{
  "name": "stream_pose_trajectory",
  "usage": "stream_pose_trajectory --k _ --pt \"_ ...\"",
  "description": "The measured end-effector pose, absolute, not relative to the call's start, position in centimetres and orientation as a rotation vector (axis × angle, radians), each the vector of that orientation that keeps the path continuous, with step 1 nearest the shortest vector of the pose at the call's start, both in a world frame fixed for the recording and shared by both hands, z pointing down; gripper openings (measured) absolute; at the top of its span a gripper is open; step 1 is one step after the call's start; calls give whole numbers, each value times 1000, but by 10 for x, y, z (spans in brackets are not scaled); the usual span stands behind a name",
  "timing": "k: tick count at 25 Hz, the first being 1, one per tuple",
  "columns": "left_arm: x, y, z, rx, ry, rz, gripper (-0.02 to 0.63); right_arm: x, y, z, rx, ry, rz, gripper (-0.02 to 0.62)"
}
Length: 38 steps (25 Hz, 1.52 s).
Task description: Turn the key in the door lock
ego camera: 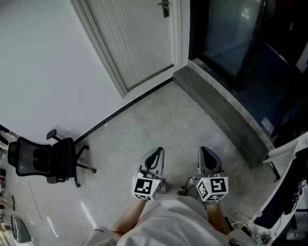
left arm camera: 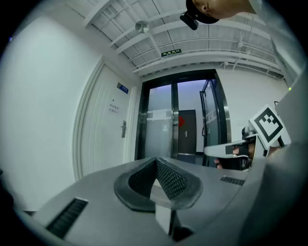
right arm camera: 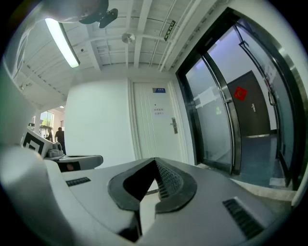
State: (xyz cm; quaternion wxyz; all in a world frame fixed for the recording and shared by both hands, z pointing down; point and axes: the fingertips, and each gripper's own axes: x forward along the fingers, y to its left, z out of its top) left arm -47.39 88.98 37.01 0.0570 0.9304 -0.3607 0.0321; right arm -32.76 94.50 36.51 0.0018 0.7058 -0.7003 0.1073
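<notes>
We are holding two grippers side by side, low over the grey floor [ego camera: 159,120], both pointing roughly level toward the wall ahead. The left gripper [ego camera: 155,157] is showing its jaws pressed together at the tips, with nothing between them. The right gripper [ego camera: 208,157] is showing the same, its jaws together and empty. Two marker cubes [ego camera: 146,188] are riding on them, one on each. One white door [ego camera: 139,43] is standing ahead of us. Its single door lock [ego camera: 164,8], a dark plate with a handle, is sitting near the door's right edge, well apart from both grippers. Whether a key is sitting in it we are unable to tell, as it is too small here. One black office chair [ego camera: 41,158] is standing near the white wall [ego camera: 43,62] at the left. One dark glass entrance [ego camera: 231,33] is flanking the door on the right, behind one concrete step [ego camera: 216,103].
</notes>
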Motion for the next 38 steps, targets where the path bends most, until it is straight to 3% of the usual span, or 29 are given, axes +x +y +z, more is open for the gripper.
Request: stream_pose_trajectory --k 12,38 --pt "-482 946 385 2748 -1166 99 11 -327 988 367 2148 -2257 289 2" --pt "-456 929 386 2707 -1219 54 11 -289 974 376 2167 -2261 343 2"
